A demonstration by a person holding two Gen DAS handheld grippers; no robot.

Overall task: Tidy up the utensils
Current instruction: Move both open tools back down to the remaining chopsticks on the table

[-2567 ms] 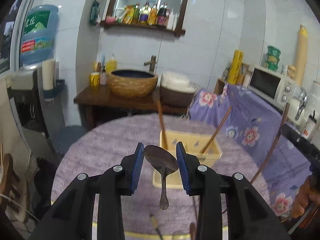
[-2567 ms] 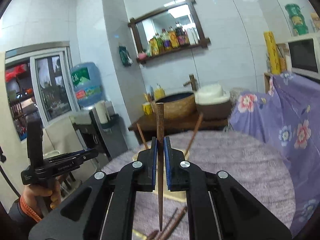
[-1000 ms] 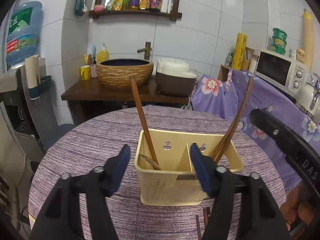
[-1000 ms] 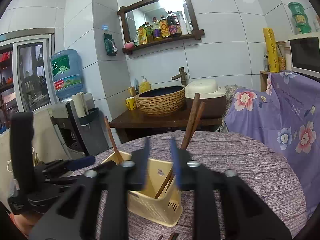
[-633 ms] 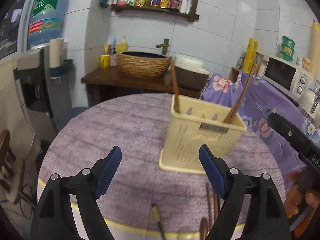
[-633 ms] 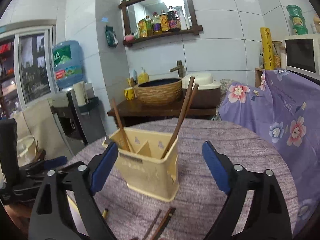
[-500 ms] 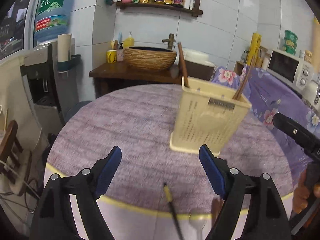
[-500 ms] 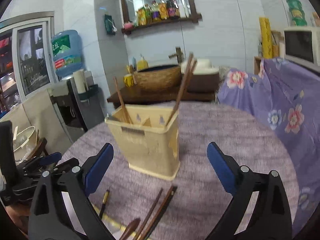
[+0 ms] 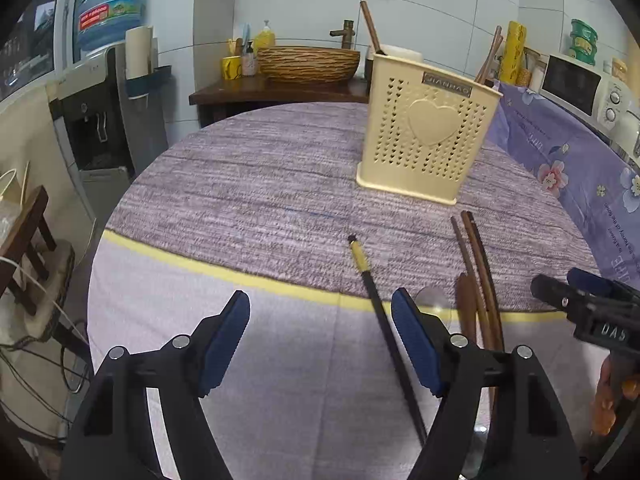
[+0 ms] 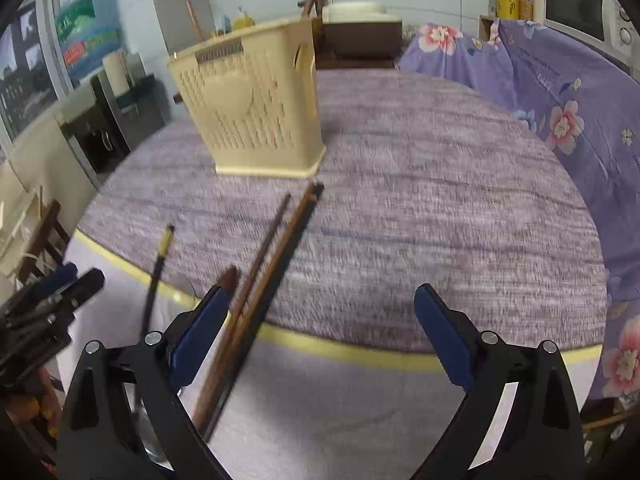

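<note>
A cream perforated utensil holder (image 9: pixel 428 136) (image 10: pixel 256 108) stands on the round table (image 9: pixel 260 184), with brown chopsticks (image 9: pixel 490 56) and a brown handle (image 9: pixel 370 28) sticking out of it. In front of it lie several loose brown chopsticks (image 9: pixel 476 264) (image 10: pixel 276 248) and a black utensil with a yellow band (image 9: pixel 362 264) (image 10: pixel 160 256). My left gripper (image 9: pixel 320 308) hovers low over the table's near edge. Its jaws are closing, the pads pressing on nothing, and the black handle lies just inside its right finger. My right gripper (image 10: pixel 322 300) is wide open and empty, the chopsticks beside its left finger.
The table wears a purple cloth with a yellow stripe near the edge. A floral purple cover (image 9: pixel 560 168) drapes furniture on the right below a microwave (image 9: pixel 572 84). A water dispenser (image 9: pixel 100 112) and a wooden stool (image 9: pixel 24 232) stand left; a wicker basin (image 9: pixel 308 64) sits behind.
Earlier the left gripper held a spoon and the right a chopstick; both are now empty. Both grippers pulled back from the holder and sank toward the loose utensils. The right jaws spread wide.
</note>
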